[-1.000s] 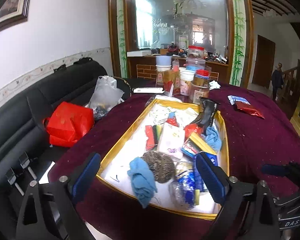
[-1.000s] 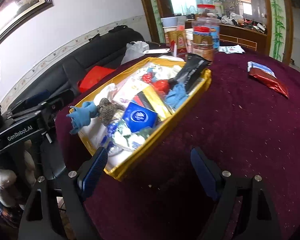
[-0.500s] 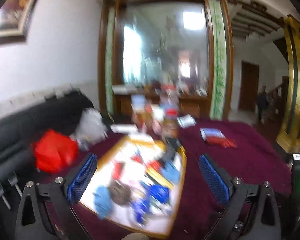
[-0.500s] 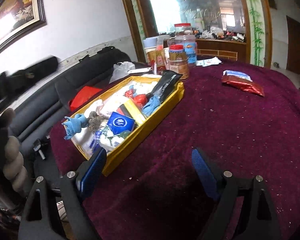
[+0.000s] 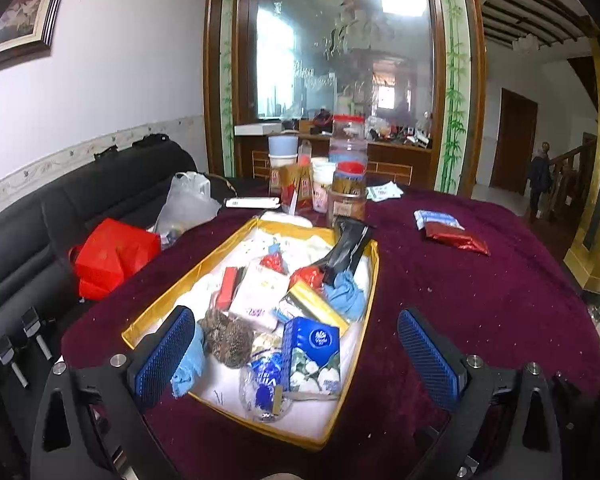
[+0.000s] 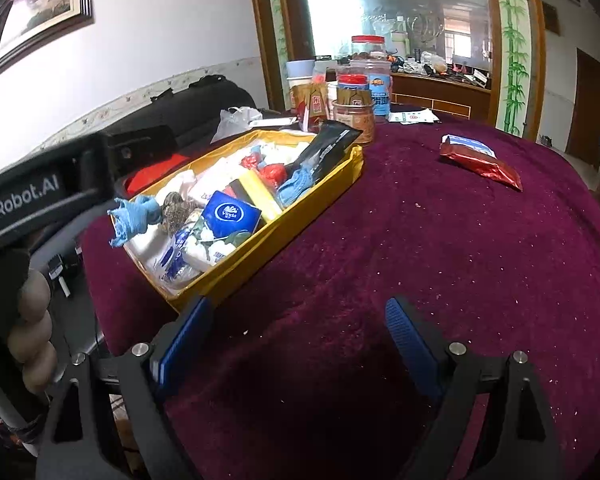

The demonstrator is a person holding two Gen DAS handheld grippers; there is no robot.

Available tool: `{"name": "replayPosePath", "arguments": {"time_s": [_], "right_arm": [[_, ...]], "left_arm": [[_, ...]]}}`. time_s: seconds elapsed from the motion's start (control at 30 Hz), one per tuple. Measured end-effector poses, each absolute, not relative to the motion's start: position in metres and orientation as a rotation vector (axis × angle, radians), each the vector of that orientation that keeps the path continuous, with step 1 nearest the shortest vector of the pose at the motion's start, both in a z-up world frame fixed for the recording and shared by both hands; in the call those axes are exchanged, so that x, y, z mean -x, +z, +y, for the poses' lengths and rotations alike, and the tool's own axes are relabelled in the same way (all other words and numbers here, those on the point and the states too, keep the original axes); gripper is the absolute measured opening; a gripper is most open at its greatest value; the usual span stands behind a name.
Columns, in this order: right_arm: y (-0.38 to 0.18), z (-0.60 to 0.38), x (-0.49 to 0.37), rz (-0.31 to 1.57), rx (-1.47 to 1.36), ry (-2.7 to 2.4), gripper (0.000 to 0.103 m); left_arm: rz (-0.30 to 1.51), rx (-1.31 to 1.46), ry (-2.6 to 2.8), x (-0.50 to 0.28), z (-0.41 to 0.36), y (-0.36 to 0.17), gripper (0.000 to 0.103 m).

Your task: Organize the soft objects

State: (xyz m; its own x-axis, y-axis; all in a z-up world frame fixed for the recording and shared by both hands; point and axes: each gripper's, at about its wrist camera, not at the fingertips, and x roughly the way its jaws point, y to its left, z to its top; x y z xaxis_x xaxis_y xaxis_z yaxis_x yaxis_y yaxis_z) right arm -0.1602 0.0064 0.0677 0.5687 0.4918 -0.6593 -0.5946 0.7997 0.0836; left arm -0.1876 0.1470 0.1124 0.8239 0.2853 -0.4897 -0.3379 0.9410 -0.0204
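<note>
left gripper (image 5: pixel 296 354): blue-padded jaws spread wide, empty, above near end of shallow yellow cardboard tray (image 5: pixel 370 292). right gripper (image 6: pixel 296 344): jaws apart, empty, over maroon velvet tabletop (image 6: pixel 440 240).

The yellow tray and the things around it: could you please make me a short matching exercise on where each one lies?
Things:
1. blue cloth
2. black pouch
3. red packet
4. red bag

Places:
A. on the black sofa
B. over the yellow tray's near left rim
C. on the tablecloth, right of the tray
D. leaning on the tray's far right rim

Pairs: 1-B, 2-D, 3-C, 4-A
</note>
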Motion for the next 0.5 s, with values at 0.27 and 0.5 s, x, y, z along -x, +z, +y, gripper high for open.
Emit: {"name": "replayPosePath", "arguments": {"time_s": [0.27,0.5], "right_arm": [[0.065,0.028,0.156,0.745,0.232,0.634,0.088],[0.065,0.045,0.148,0.765,0.269,0.621,0.088]], "left_arm": [[0.55,0.103,0.309,0.182,0.155,0.098,0.103],[0.576,0.117,0.324,0.178,0.169,0.089,0.103]]}}
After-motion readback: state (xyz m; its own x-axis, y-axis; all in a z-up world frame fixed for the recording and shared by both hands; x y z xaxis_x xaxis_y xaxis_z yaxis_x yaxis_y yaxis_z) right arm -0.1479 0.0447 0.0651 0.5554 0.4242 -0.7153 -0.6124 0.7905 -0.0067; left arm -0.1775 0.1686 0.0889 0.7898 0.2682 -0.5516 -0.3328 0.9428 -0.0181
